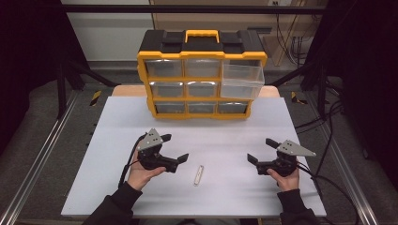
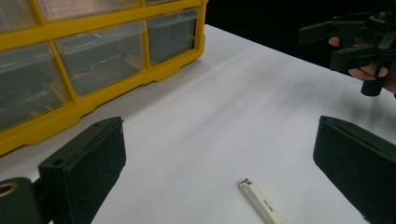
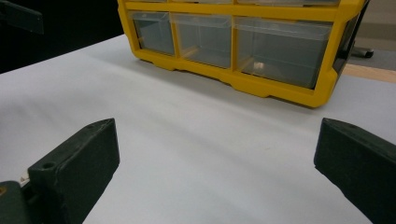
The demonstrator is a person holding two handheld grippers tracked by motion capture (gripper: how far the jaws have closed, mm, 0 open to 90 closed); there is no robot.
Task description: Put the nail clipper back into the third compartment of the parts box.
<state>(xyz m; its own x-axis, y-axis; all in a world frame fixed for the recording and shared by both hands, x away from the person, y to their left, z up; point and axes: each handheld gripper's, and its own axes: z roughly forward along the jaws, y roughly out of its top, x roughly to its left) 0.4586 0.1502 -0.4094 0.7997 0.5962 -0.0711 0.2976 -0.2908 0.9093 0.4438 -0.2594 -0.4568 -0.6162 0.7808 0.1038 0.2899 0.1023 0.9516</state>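
- A small, slim pale stick [image 1: 199,175], flat and whitish with faint print I can't read, lies on the white table [image 1: 117,122] near the front edge.
- Its long axis runs near to far, leaning slightly right at the far end.
- It sits between the left gripper [image 1: 176,149] and the right gripper [image 1: 259,150], both with jaws spread wide, holding nothing.
- The yellow drawer cabinet [image 1: 202,75] stands at the far side, its top-right drawer [image 1: 241,80] pulled out.
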